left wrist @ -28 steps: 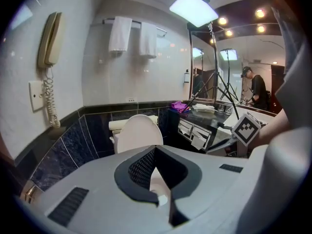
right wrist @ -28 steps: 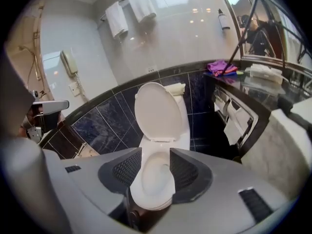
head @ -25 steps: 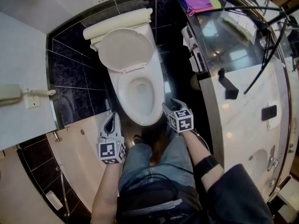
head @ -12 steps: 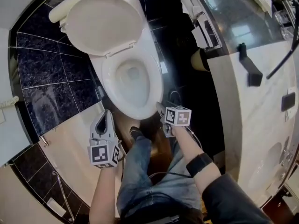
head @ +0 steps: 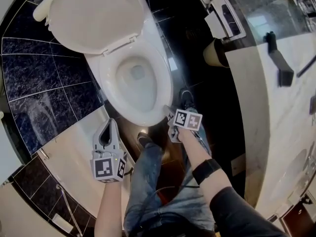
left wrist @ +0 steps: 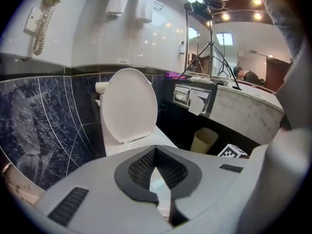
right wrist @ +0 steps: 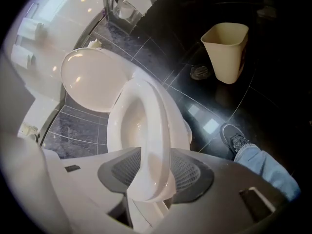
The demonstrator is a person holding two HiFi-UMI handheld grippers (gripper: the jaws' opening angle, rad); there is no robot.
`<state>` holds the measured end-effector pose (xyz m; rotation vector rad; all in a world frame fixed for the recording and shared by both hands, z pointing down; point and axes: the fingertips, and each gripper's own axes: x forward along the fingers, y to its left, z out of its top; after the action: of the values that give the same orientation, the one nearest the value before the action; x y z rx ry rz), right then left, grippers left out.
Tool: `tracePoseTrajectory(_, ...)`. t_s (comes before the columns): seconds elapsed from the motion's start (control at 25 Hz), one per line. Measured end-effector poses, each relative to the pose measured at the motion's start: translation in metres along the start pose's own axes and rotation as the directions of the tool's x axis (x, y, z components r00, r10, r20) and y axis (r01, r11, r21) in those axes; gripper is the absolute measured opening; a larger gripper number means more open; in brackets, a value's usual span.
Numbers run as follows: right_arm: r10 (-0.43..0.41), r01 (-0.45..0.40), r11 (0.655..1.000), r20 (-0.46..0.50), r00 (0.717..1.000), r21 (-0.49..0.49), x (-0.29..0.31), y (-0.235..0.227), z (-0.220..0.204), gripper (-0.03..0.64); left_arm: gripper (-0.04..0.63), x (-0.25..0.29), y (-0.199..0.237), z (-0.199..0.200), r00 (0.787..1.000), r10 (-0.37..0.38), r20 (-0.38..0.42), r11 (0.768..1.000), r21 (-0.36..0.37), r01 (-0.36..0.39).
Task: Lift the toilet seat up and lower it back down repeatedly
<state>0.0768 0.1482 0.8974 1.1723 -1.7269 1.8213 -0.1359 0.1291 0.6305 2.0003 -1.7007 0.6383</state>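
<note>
- Straddling the front edge of the toilet seat (right wrist: 146, 130), the right gripper (right wrist: 152, 172) holds its fingers (right wrist: 192, 172) spread wide, one on either side of the white rim; whether the pads actually press on it is hard to tell.
- Seat lies down on the bowl (head: 133, 78), and no view shows the seam between the two clearly.
- Left gripper (left wrist: 155, 150), seen to the left of the bowl's front, has its fingertips (left wrist: 139, 167) pressed together on nothing and hangs apart from the toilet.
- Seen from the head view, the right gripper's fingers are largely hidden under its marker cube (head: 187, 119).
- Lid (head: 94, 16) stands raised behind the bowl, its far edge cut off by the frame.
- Shoe (right wrist: 236, 140) and jeans leg (right wrist: 265, 167) sit just right of the bowl on dark floor tiles (right wrist: 273, 96); a beige bin (right wrist: 226, 52) stands well apart, beside a floor drain (right wrist: 200, 72).
</note>
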Motion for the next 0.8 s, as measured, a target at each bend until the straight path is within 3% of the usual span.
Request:
tracePoseTrajectory(0.28, 0.032, -0.036, 0.992, 0.039, 0.999, 0.118, 0.017, -0.008, -0.006, 0.21, 0.0, 0.002, 0.006, -0.018, 1.0, -0.001, -0.023, 1.0, -0.002, 0.001)
tracePoseTrajectory(0.52, 0.027, -0.035, 0.988, 0.054, 0.998, 0.149, 0.016, -0.01, -0.007, 0.195, 0.0, 0.005, 0.012, -0.027, 0.999, 0.001, -0.04, 1.0, -0.019, -0.002)
tracePoseTrajectory(0.6, 0.033, -0.043, 0.985, 0.06, 0.998, 0.168, 0.015, -0.008, -0.006, 0.157, 0.0, 0.006, 0.011, -0.03, 0.999, -0.001, -0.041, 1.0, -0.023, 0.0)
tracePoseTrajectory(0.8, 0.063, -0.071, 0.984, 0.054, 0.997, 0.162, 0.016, -0.007, -0.005, 0.16, 0.0, 0.008, 0.007, -0.037, 0.999, -0.007, -0.054, 0.999, -0.034, 0.005)
